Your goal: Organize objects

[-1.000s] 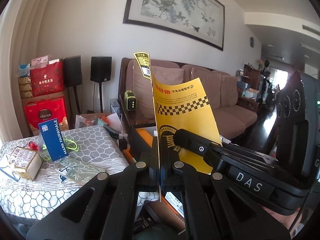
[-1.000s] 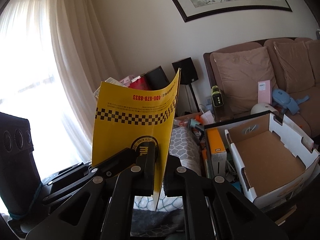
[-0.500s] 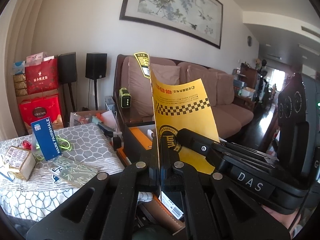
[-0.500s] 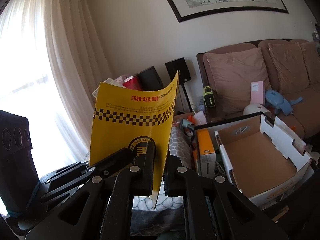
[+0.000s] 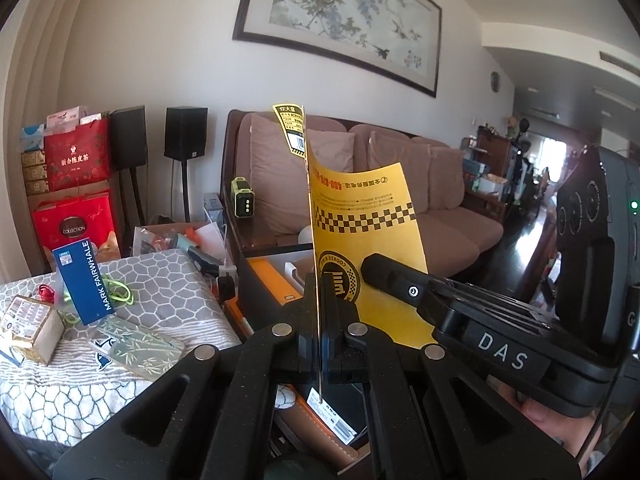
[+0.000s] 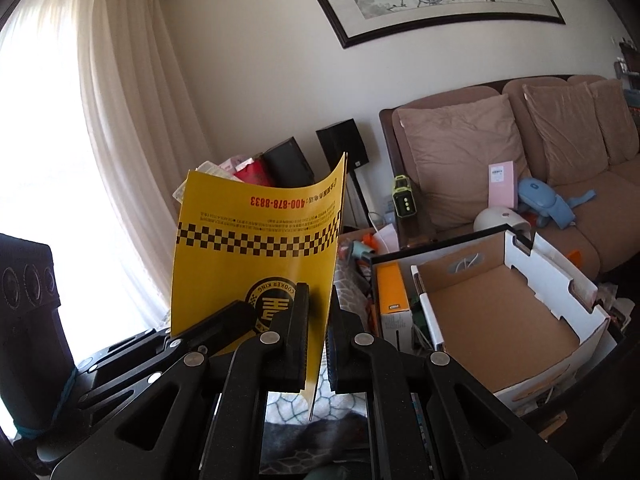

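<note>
a living room with a brown sofa [image 5: 400, 184] under a long framed painting [image 5: 340, 20] lay behind both views. the yellow leaflet [image 5: 360, 232] stood upright in the air, pinched at its lower part by both tools: the left gripper [image 5: 320, 320] had its jaws closed flat on the sheet's edge, and the right gripper [image 6: 318, 328] held the same leaflet [image 6: 256, 248] between narrow jaws, the paper bowing slightly towards the left.

only the left wrist view showed the grey patterned cloth surface [image 5: 160, 276] at near left, carrying a blue tag reading "mark fairwhale" [image 5: 86, 278], a small printed box [image 5: 28, 322] and a clear bamboo-print case [image 5: 136, 346], with red gift boxes [image 5: 72, 192] stacked far left beside two black speakers [image 5: 186, 132]. it also caught the right gripper's black body [image 5: 500, 344] and part of a hand [image 5: 560, 428] at near right.

only the right wrist view showed the white curtain [image 6: 120, 120] at the bright window on the left, an open, empty cardboard box [image 6: 500, 312] at near right, an orange box [image 6: 392, 292] just beside it, and a pink box [image 6: 502, 184] and blue plush toy [image 6: 548, 200] on the sofa cushions [image 6: 460, 168].
</note>
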The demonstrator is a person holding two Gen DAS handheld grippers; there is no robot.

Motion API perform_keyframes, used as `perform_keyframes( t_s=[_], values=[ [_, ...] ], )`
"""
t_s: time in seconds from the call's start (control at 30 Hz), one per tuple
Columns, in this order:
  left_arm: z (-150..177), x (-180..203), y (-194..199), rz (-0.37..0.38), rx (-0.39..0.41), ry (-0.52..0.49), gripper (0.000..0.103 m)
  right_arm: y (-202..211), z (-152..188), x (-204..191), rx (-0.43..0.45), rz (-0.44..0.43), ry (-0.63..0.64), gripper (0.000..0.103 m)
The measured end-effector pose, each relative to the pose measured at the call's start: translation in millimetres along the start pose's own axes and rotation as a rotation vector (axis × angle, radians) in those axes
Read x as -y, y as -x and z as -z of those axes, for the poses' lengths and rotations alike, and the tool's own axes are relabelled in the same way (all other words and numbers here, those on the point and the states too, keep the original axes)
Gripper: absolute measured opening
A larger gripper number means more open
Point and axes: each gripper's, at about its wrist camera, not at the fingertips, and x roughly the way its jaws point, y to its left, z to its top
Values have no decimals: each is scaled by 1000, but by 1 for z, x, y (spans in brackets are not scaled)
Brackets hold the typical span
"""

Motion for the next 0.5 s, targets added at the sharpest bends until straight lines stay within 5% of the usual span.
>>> perform_keyframes(
  t_s=[0.5],
  values=[
    [-9,12,-9,26,3,-8,0,6,-5,12,5,21,-24,6]
  ],
)
